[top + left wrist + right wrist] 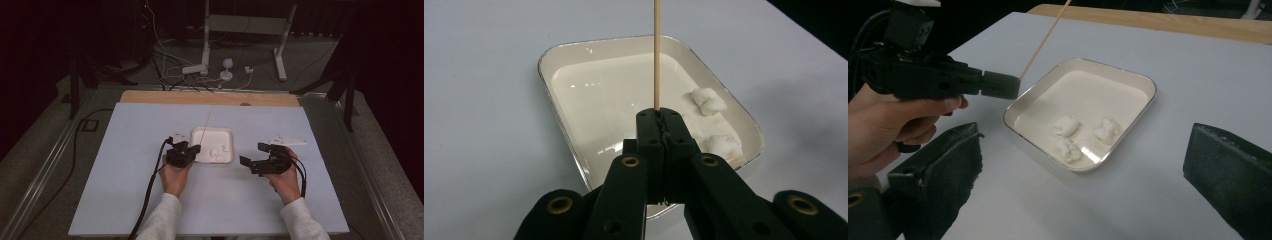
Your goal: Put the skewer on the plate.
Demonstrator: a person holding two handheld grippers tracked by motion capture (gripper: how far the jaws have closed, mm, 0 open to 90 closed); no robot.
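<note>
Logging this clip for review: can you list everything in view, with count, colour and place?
tray: one, white, middle of the mat
marshmallows: three, white, at one end of the tray
skewer: one, pale wood, clamped in the left gripper, reaching over the tray
mat: one, pale blue, covering the table
table: one, wooden edge at the far side
stand: one, white, on the floor beyond the table
left gripper: black, shut on the skewer
right gripper: black, open, right of the tray
</note>
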